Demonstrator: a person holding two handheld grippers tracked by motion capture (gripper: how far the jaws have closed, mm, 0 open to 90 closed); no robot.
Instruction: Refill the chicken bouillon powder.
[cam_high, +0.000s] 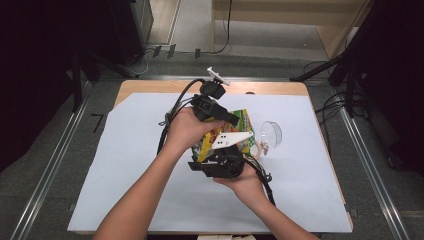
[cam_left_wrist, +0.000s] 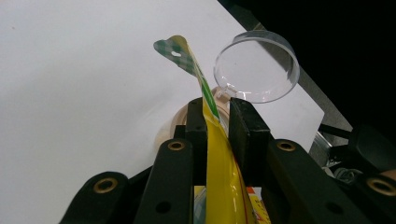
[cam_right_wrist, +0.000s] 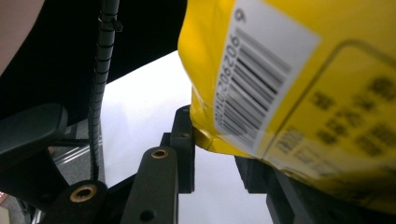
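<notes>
A yellow and green snack bag (cam_high: 243, 120) is held up off the table between both grippers. My left gripper (cam_high: 231, 120) comes in from above and is shut on the bag's flat sealed top edge (cam_left_wrist: 208, 100), its jaws (cam_left_wrist: 217, 121) pinching the strip from both sides. My right gripper (cam_high: 227, 152) comes from below, and the bag's lower corner with the barcode (cam_right_wrist: 261, 79) sits between its jaws (cam_right_wrist: 217, 149), which press on it. The bag hides the right jaw's pad in the right gripper view.
A clear round plastic cup (cam_high: 270, 134) (cam_left_wrist: 256, 67) lies on its side just right of the bag, with a pale loop (cam_high: 257, 148) beside it. White paper (cam_high: 125, 175) covers the wooden table (cam_high: 150, 85). Cables trail from both grippers.
</notes>
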